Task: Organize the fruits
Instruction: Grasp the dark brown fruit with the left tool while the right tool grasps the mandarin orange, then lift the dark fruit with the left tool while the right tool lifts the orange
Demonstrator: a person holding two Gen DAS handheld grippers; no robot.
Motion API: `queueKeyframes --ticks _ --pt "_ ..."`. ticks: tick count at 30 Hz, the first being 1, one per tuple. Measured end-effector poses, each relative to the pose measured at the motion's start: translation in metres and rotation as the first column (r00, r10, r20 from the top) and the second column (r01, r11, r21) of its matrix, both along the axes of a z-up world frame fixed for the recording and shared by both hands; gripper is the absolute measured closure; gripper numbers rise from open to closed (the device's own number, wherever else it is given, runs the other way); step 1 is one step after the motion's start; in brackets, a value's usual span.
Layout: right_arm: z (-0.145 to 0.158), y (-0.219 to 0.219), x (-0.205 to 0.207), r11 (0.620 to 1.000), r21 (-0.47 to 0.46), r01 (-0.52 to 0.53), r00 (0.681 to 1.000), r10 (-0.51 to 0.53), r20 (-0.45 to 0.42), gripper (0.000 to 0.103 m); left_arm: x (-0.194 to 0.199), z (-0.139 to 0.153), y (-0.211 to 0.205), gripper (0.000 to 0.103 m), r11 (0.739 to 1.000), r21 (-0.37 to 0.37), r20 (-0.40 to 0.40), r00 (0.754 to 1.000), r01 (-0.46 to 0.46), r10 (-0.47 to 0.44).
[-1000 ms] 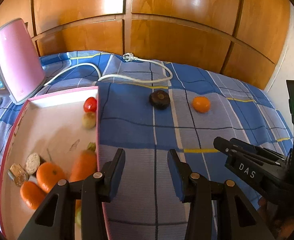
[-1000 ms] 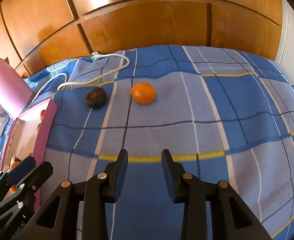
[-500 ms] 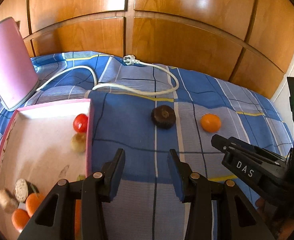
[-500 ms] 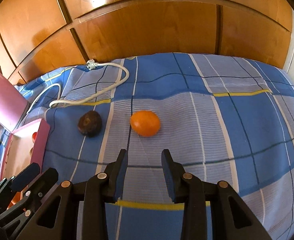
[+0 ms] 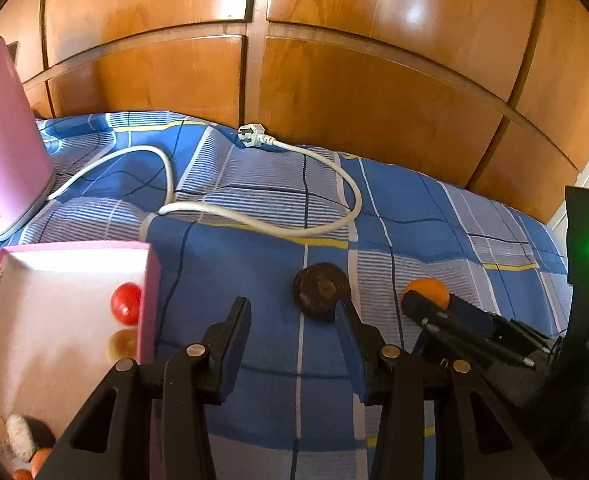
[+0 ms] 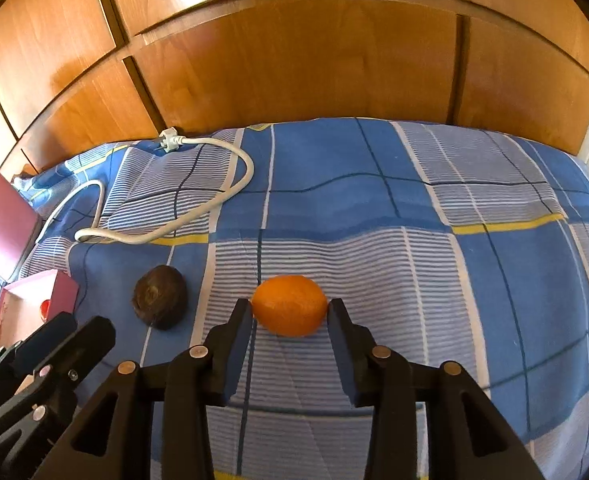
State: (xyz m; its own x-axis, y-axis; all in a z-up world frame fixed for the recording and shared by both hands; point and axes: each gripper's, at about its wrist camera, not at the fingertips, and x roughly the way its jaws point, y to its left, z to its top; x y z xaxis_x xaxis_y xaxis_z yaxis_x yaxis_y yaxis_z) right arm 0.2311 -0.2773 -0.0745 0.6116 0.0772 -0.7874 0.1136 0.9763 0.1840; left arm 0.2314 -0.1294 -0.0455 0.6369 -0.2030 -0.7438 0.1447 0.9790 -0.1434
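An orange [image 6: 289, 306] lies on the blue checked bedspread, right at the tips of my right gripper [image 6: 289, 312]. Its jaws are opening, one fingertip on each side of the fruit, and the pads do not visibly press on it. A dark brown round fruit [image 6: 159, 295] sits to the orange's left. In the left wrist view the same brown fruit [image 5: 321, 291] lies just beyond the right finger of my left gripper [image 5: 292, 310], which is open and holds nothing. The orange [image 5: 426, 290] shows behind the right gripper's fingertip [image 5: 418, 306].
A pink-walled tray [image 5: 150, 280] at the left holds a red tomato [image 5: 126, 304], a pale round fruit and several others near its front. A pink kettle [image 5: 2, 140] stands behind it. A white power cable [image 5: 350, 200] loops across the bedspread. Wooden panels [image 5: 334, 80] close the back.
Both grippers have moved forward over the bedspread towards the two loose fruits. The right jaws have widened, and the orange now sits between their tips. The left jaws keep the same gap.
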Motion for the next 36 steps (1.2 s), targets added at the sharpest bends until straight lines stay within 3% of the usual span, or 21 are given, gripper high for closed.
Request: queueKeyframes --ticks 16,19,28,36 --pt "-0.009 -0.005 -0.001 0.998 -0.034 -0.048 0.998 0.05 0.04 0.065 0.046 -0.027 -0.016 0.056 0.997 -0.072 -0.069 0.997 0.021 -0.026" --pt "-0.01 -0.006 -0.001 0.998 -0.025 -0.051 0.998 0.052 0.045 0.065 0.049 -0.029 -0.018 0.065 0.994 -0.102 -0.081 0.996 0.034 -0.042" --pt "-0.007 -0.01 -0.016 0.999 -0.017 -0.047 0.999 0.047 0.022 0.066 0.019 -0.027 -0.017 0.066 0.997 -0.064 -0.086 0.995 0.038 -0.043" --pt "-0.009 -0.011 -0.068 0.997 -0.038 -0.062 0.998 0.062 -0.015 0.066 -0.046 -0.027 -0.015 0.065 0.997 -0.01 -0.056 0.995 0.076 -0.076"
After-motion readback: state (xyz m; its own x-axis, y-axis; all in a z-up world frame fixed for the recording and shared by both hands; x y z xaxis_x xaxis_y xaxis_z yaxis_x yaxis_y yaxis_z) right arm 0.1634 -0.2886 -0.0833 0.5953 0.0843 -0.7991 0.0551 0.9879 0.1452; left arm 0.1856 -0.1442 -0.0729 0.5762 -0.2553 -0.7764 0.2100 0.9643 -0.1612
